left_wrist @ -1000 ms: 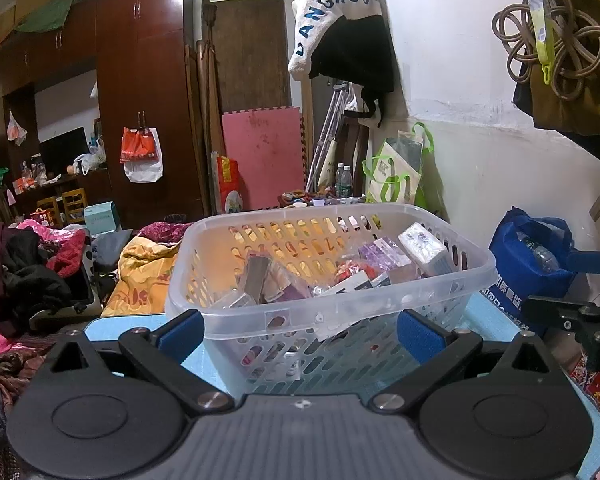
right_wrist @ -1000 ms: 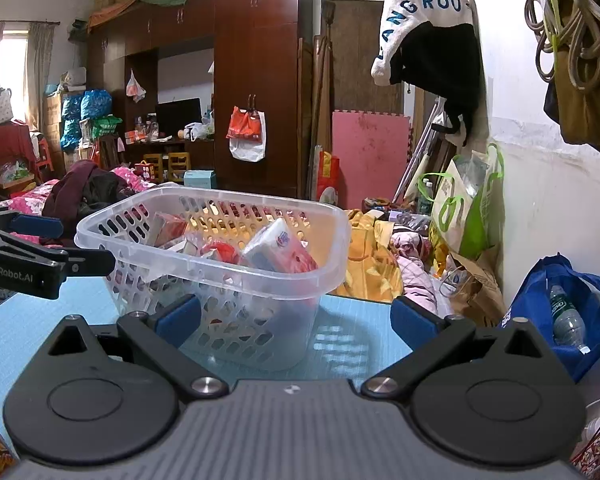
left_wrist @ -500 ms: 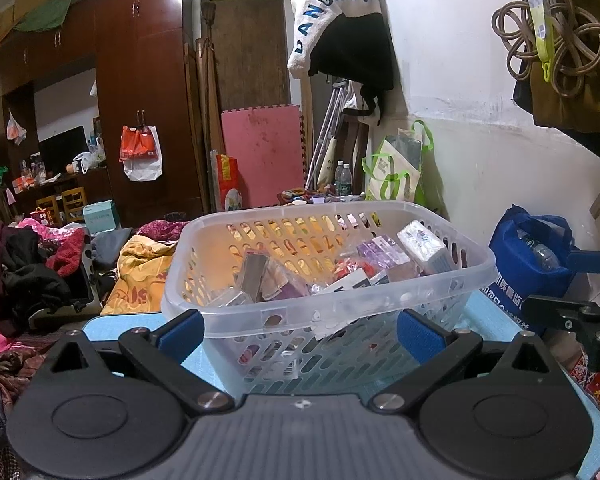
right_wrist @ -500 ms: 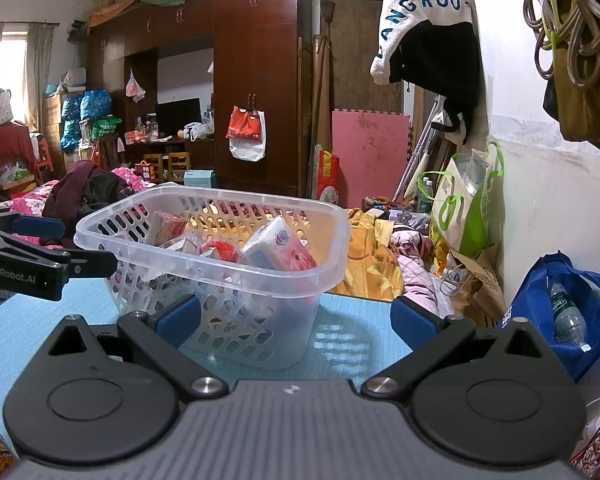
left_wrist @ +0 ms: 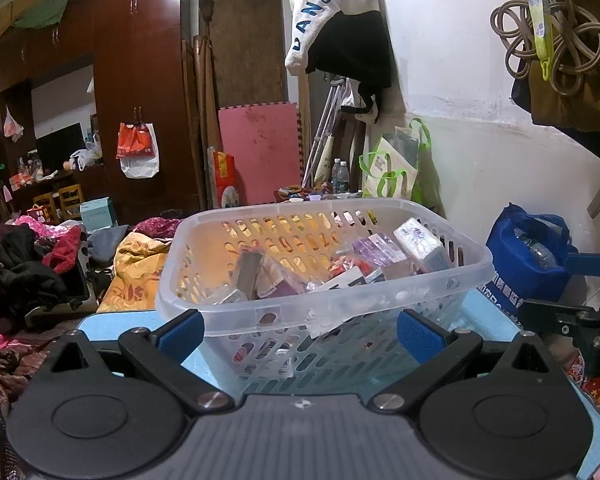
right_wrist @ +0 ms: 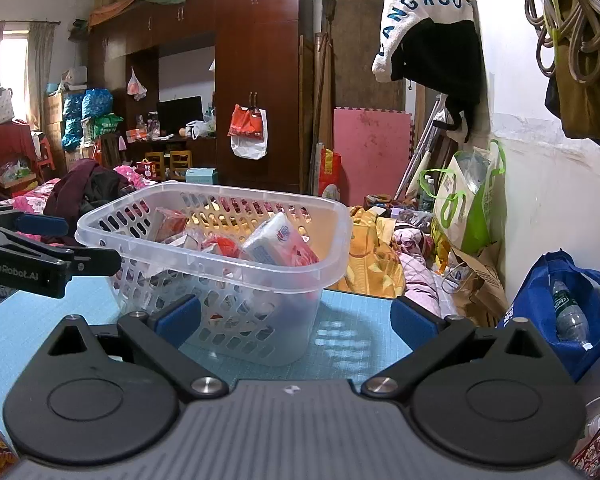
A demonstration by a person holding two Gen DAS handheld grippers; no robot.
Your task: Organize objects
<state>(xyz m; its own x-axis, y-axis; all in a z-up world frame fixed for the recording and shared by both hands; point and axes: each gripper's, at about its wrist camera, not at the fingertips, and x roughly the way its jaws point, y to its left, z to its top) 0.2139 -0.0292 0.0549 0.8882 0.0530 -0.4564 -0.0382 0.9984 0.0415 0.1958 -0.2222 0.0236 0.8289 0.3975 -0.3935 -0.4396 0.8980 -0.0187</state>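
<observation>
A clear plastic basket (left_wrist: 380, 304) stands on a light blue table (left_wrist: 112, 324), filled with several small boxes and packets, among them a white tissue pack (left_wrist: 420, 244) and purple boxes (left_wrist: 374, 248). My left gripper (left_wrist: 300, 334) is open and empty, just in front of the basket's near wall. The basket shows in the right wrist view (right_wrist: 228, 264) too, left of centre, with a white and red pack (right_wrist: 278, 242) inside. My right gripper (right_wrist: 296, 320) is open and empty, near the basket's right corner. Each gripper shows at the edge of the other's view.
The blue table top (right_wrist: 352, 336) extends to the right of the basket. A white wall (left_wrist: 480, 152) stands close on the right with a blue bag (right_wrist: 560, 312) below it. Clothes and bedding (left_wrist: 40, 256) pile up behind, before a dark wardrobe (left_wrist: 140, 92).
Almost nothing has changed. The basket sits very slightly lower and closer in the left wrist view. Both grippers stay open.
</observation>
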